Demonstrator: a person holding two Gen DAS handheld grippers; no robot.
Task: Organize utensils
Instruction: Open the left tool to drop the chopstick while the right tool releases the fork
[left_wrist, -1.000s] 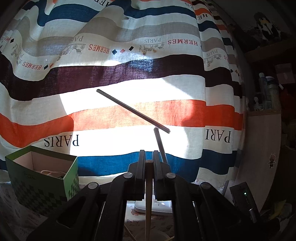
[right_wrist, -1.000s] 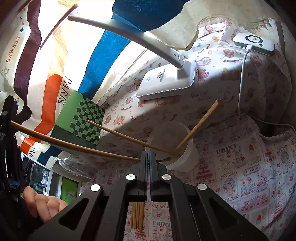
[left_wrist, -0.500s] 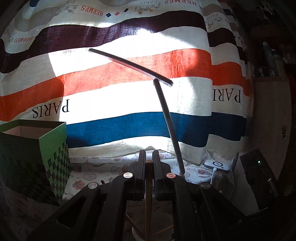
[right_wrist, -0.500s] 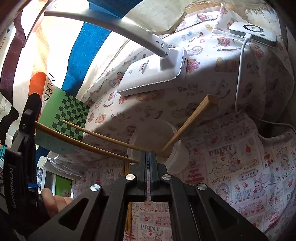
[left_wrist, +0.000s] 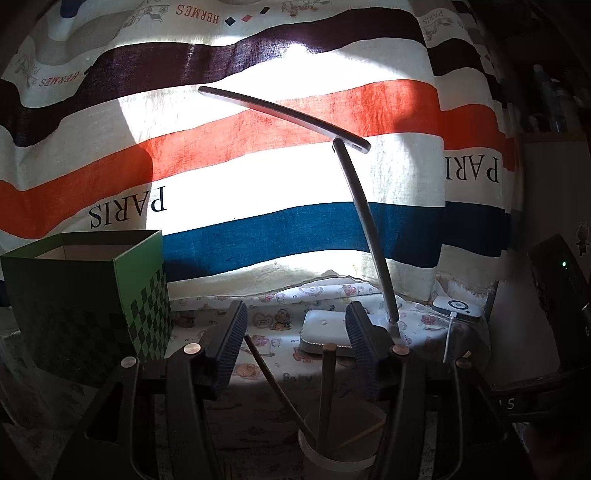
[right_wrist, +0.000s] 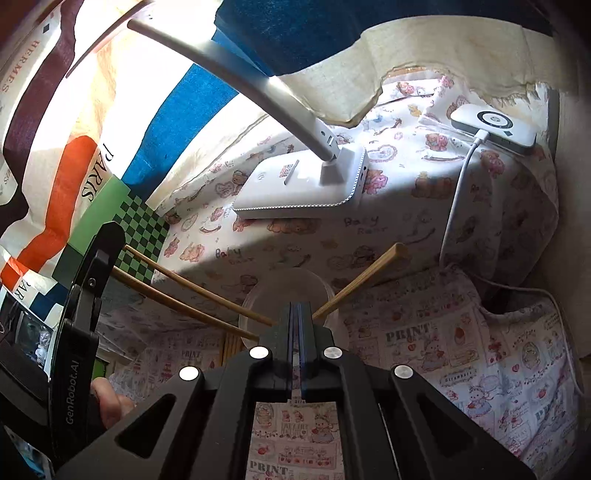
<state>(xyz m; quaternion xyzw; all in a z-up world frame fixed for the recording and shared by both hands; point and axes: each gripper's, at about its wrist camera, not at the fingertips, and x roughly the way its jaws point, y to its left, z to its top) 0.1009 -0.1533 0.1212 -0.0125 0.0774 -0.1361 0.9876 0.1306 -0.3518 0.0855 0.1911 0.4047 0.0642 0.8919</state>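
Left tool (left_wrist: 295, 345): jaws have just been opening and stand wide, nothing pressed between them. Three chopsticks (left_wrist: 327, 391) rise through the gap, lower centre of the left view, untouched by either pad. They stand tilted in a translucent cup (left_wrist: 332, 454) at the bottom edge, leaning apart (one left, one near upright, one low to the right).

Right tool (right_wrist: 296, 321): jaws closed together, empty, at lower centre of the right view just before the cup's near rim.

Clearances: a green box (left_wrist: 110, 306) stands at left, apart from the cup; a lamp (right_wrist: 306, 188) base sits beyond the cup, its arm arching to the upper left. A charger (right_wrist: 495, 123) with cable lies upper right. Open cloth lies between cup and lamp.

Surface: worktop (right_wrist: 461, 332) under printed cartoon cloth, part sunlit, part shaded. A striped curtain (left_wrist: 258, 177) backs the scene.

More chopsticks (right_wrist: 231, 341) lie flat left of the cup.
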